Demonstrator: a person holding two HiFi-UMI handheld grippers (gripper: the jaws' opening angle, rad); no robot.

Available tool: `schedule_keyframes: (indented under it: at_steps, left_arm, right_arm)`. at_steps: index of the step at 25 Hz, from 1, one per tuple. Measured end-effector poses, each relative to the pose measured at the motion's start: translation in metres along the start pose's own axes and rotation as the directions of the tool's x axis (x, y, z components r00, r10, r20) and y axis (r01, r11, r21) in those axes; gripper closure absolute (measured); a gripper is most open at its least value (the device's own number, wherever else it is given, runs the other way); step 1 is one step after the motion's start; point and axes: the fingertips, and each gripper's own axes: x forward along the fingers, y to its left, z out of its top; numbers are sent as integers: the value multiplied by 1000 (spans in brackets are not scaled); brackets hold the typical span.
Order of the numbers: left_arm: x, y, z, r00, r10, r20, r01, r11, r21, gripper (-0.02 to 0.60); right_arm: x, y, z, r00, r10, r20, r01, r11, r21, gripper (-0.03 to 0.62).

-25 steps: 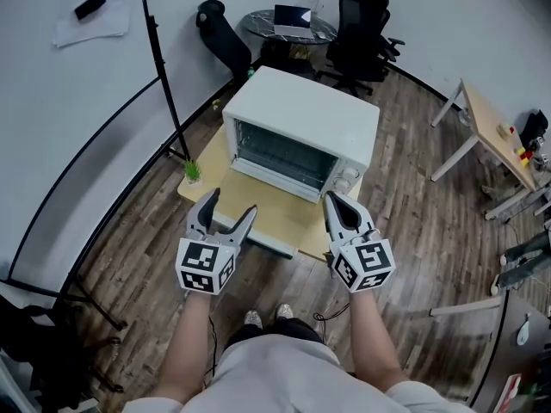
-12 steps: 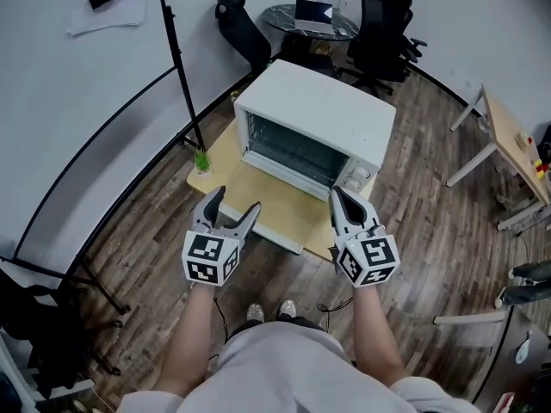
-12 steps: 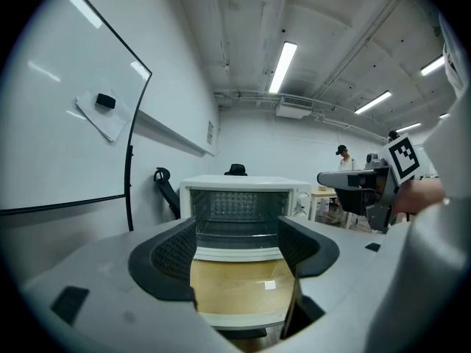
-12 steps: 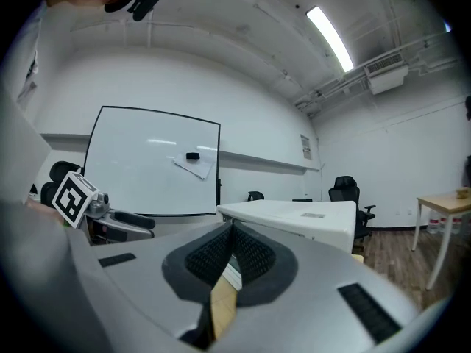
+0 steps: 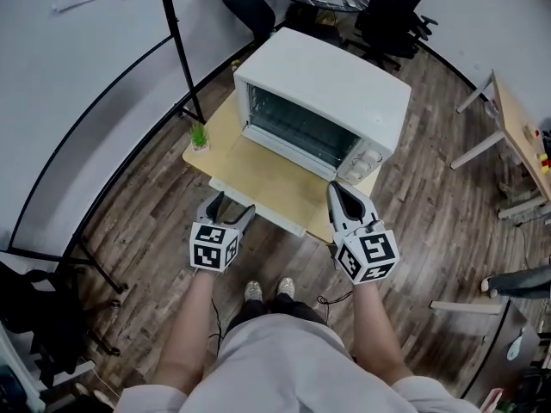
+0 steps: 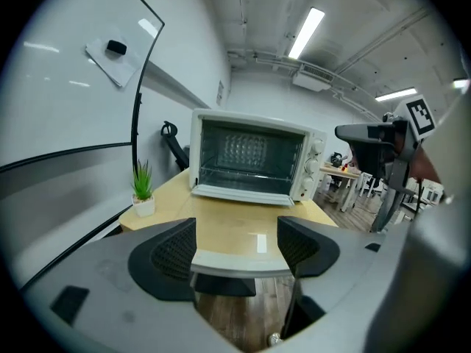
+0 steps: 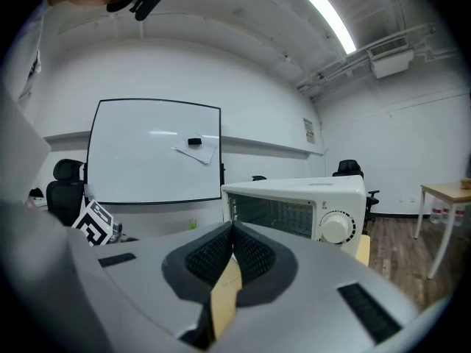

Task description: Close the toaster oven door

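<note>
Left gripper (image 5: pixel 229 206): jaws wide apart, straddling the white front lip (image 6: pixel 234 259) of the lowered door, clamping nothing.
Right gripper (image 5: pixel 336 192): jaws together, nothing clearly held, at the tabletop's (image 5: pixel 215 143) near right corner.
Door (image 5: pixel 271 175): open, lying flat, reaching the near edge.
Toaster oven (image 5: pixel 331 84): toward the far edge.
Technique: probably lift under the lip and swing it evenly upward until it seats.
Change: left gripper sits lower than half a second ago, now at the lip.
</note>
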Motion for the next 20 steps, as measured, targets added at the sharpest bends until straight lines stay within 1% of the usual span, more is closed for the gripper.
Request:
schedule_keyframes:
  at_steps: [5, 10, 15, 17, 18, 20]
  left_arm:
    - [19, 3, -45, 995, -13, -103, 11, 1000, -24, 262]
    - [35, 6, -88, 979, -30, -202, 20, 999, -48, 262]
    - [46, 8, -117, 966, -37, -258, 17, 997, -79, 262]
    - [50, 10, -123, 965, -44, -260, 11, 992, -127, 262]
    - [52, 11, -125, 966, -52, -254, 8, 985, -172, 262]
    - [58, 12, -129, 971, -73, -229, 5, 959, -284, 262]
  right_arm:
    - [2, 2, -14, 999, 0, -37, 0, 1000, 6, 594]
    - [2, 2, -25, 998, -7, -65, 7, 1000, 11, 594]
    - [-1, 0, -37, 995, -18, -93, 20, 1000, 19, 594]
    - [-3, -1, -41, 994, -21, -103, 24, 999, 22, 594]
    - [-3, -1, -43, 994, -23, -108, 25, 999, 22, 594]
    - [-5, -3, -46, 993, -27, -118, 30, 999, 21, 594]
